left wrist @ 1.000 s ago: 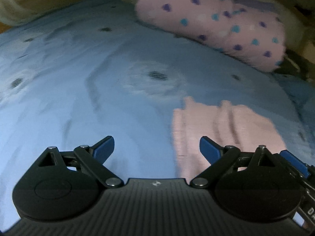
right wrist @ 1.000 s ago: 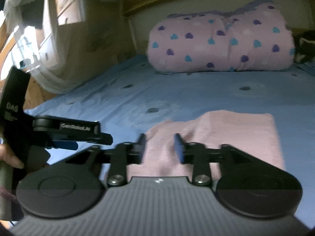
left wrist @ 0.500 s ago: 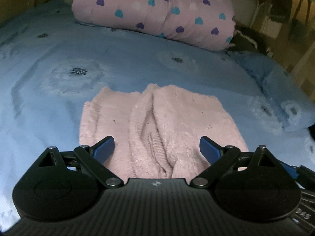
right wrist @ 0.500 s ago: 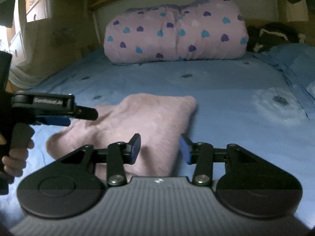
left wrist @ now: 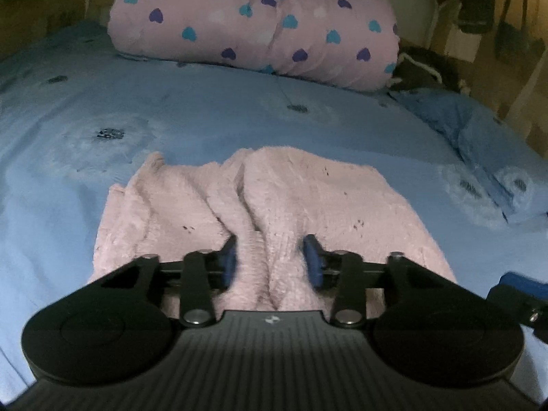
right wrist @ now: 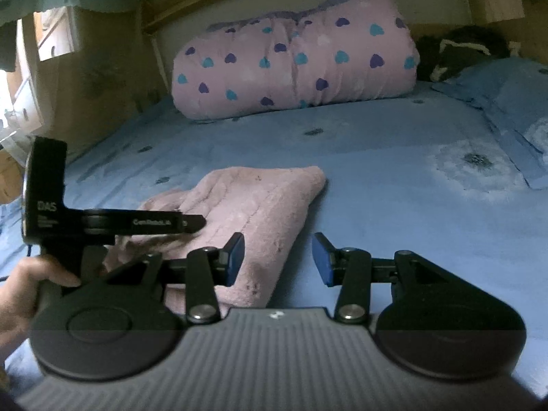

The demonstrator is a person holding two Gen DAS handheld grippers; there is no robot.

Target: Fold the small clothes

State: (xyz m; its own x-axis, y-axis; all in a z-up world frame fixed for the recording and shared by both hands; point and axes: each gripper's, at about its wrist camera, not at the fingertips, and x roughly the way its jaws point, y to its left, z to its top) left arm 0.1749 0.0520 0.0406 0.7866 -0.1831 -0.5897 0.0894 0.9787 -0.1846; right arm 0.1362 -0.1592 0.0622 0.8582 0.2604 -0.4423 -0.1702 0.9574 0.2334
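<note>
A fuzzy pink garment [left wrist: 308,198] lies rumpled on the blue bed sheet [left wrist: 205,109], with a raised fold running down its middle. My left gripper [left wrist: 271,260] hangs low over its near edge; its jaws are closing and that fold sits between the blue pads. In the right wrist view the garment [right wrist: 260,202] lies left of centre, and the left gripper [right wrist: 200,221], held by a hand [right wrist: 20,294], reaches onto it from the left. My right gripper [right wrist: 279,260] stands open at the garment's near right corner, with only the cloth's edge and bare sheet between its pads.
A rolled pink quilt with blue and purple hearts [left wrist: 260,24] lies across the head of the bed. A blue pillow [left wrist: 479,137] sits at the right, with a dark bundle [left wrist: 424,68] behind it. Wooden furniture [right wrist: 44,34] stands left of the bed.
The left gripper swung right from bare sheet onto the pink garment, sank lower, and its wide jaws narrowed around the middle fold. The right gripper shifted to the garment's right corner, jaws unchanged.
</note>
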